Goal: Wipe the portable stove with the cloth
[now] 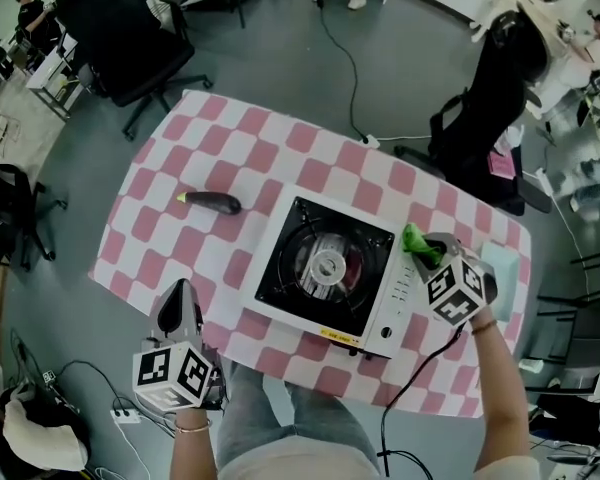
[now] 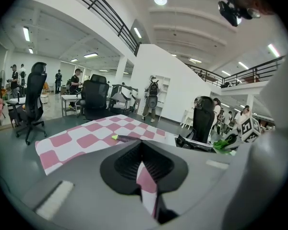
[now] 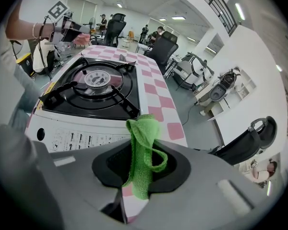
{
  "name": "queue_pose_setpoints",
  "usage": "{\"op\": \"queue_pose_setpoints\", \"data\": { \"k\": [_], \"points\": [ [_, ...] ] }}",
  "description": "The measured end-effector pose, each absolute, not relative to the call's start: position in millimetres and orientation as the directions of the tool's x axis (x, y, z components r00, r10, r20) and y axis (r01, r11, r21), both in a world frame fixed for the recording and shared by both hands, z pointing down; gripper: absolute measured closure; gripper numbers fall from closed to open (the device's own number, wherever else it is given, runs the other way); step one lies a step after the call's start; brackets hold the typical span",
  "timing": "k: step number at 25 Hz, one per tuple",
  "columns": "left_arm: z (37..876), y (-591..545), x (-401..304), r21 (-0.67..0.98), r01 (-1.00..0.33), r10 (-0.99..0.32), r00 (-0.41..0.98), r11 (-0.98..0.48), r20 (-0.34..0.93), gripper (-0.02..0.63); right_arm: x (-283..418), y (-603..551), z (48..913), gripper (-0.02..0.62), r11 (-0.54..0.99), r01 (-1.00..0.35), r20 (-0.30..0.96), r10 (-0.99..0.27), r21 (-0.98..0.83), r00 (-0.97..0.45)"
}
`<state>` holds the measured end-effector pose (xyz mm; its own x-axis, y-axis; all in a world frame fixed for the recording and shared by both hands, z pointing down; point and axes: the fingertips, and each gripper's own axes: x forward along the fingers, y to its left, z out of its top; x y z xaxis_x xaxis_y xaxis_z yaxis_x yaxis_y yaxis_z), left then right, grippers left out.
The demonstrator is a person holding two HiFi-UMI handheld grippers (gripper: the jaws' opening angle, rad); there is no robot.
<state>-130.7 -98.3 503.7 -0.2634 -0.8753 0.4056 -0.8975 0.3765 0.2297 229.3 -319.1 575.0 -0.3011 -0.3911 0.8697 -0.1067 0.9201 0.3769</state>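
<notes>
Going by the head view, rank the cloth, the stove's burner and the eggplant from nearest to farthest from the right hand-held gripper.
1. Green cloth, clamped in the right hand-held gripper itself, at the portable stove's right edge.
2. Burner, at the stove's middle, left of the gripper.
3. Eggplant, far left, past the stove's other side.

Left gripper (image 1: 178,294) held low, jaws together — right gripper (image 1: 427,252) forward, jaws pinching the cloth (image 3: 143,147).

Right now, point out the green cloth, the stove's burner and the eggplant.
green cloth (image 3: 140,152): right gripper view, middle of its folded strip.
burner (image 1: 326,264): head view, its round centre cap.
eggplant (image 1: 212,202): head view, middle of its dark body.
</notes>
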Motion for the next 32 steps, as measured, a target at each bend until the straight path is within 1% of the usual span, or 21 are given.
{"op": "queue_pose_setpoints", "data": {
  "k": [13,32],
  "points": [
    [500,-101,-139,0.248,-0.899,-0.882,-0.242,0.361,0.405,0.606,230,-313,575,0.518,0.92,-0.101,0.877,-0.392,0.379,-0.277],
    [491,-103,-140,0.23,-0.925,-0.896,-0.192,0.301,0.401,0.606,229,-278,575,0.518,0.931,-0.116,0.886,-0.365,0.346,-0.286]
  ]
}}
